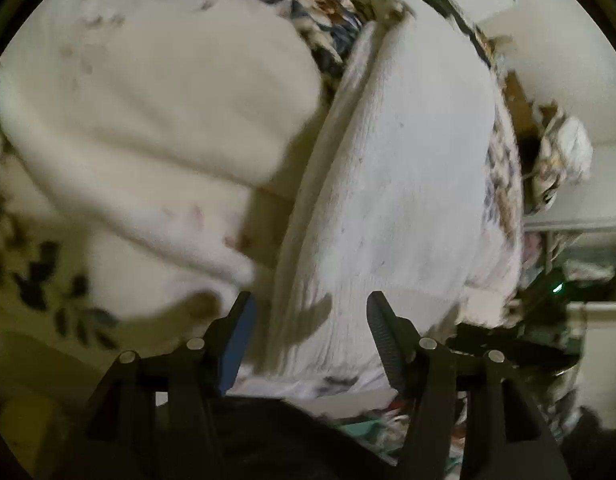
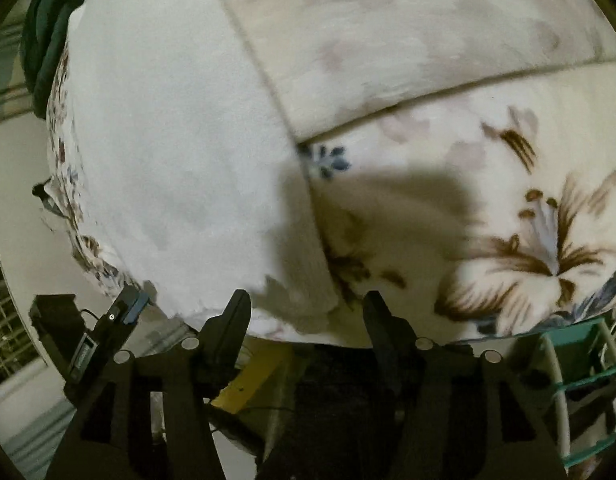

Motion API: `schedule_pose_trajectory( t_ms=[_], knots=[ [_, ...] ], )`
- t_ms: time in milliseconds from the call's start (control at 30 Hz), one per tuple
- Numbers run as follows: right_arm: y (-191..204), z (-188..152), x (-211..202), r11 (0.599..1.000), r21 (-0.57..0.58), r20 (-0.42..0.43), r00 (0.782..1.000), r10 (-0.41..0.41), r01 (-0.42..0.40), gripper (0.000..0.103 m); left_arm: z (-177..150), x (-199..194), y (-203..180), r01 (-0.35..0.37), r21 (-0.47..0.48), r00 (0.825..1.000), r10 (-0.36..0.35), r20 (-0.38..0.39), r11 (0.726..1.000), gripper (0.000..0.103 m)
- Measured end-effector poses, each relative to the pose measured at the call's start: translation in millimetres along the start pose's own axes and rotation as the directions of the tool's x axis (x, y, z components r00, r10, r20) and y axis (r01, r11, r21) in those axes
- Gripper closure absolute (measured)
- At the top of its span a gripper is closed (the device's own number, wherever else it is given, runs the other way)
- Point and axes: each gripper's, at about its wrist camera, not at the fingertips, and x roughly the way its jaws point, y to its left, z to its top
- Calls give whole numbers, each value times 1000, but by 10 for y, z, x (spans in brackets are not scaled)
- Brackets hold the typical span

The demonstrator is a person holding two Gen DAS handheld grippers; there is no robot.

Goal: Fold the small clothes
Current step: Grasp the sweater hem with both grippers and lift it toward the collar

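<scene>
This looks like a bedroom in a home. A floral blanket [image 2: 528, 220] covers a soft bed, with white cloth [image 1: 388, 184] lying on it. Beside the bed stand a teal basket [image 2: 576, 380] and cluttered shelves [image 1: 580, 256].

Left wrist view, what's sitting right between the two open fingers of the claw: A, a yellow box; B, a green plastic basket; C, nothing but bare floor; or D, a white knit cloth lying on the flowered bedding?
D: the left claw stands open, and the white knit cloth fills the gap ahead, resting on the flowered bedding.
</scene>
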Motion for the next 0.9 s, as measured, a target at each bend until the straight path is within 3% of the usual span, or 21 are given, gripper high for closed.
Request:
schedule_pose_trajectory(
  t_ms=[100,233,300,333,367,400,467,533,733,900],
  knots=[
    [-85,23,147,999,31,-3,999,38,-38,42,75,223,-25,39,-27,999,-40,-29,999,48],
    [8,45,379,999,27,-7,999,32,-32,40,88,440,-110,-10,5,999,10,-50,1000,48],
    [126,81,413,1000,16,4,1000,3,-3,40,44,431,-198,-45,44,998,46,-35,998,53],
    [192,62,439,1000,8,8,1000,-8,8,43,26,431,-237,-73,67,997,75,-30,995,62],
    [249,84,457,1000,3,8,1000,-26,26,55,0,432,-280,-101,89,994,104,-31,991,85],
    [270,97,467,999,4,7,999,-46,46,73,-18,429,-293,-92,85,995,95,-37,992,87],
    [314,100,498,998,34,2,999,-43,43,86,-27,402,-322,-98,78,994,100,-32,992,88],
    [310,109,475,998,63,7,1000,-24,23,90,-47,324,-370,-92,75,995,95,-31,993,89],
    [353,26,116,986,103,20,991,129,-130,92,-18,-24,-527,21,9,999,-21,-34,1000,89],
    [555,80,-403,952,83,65,955,288,-293,92,332,-398,-800,187,-60,982,-187,19,980,89]
  ],
)
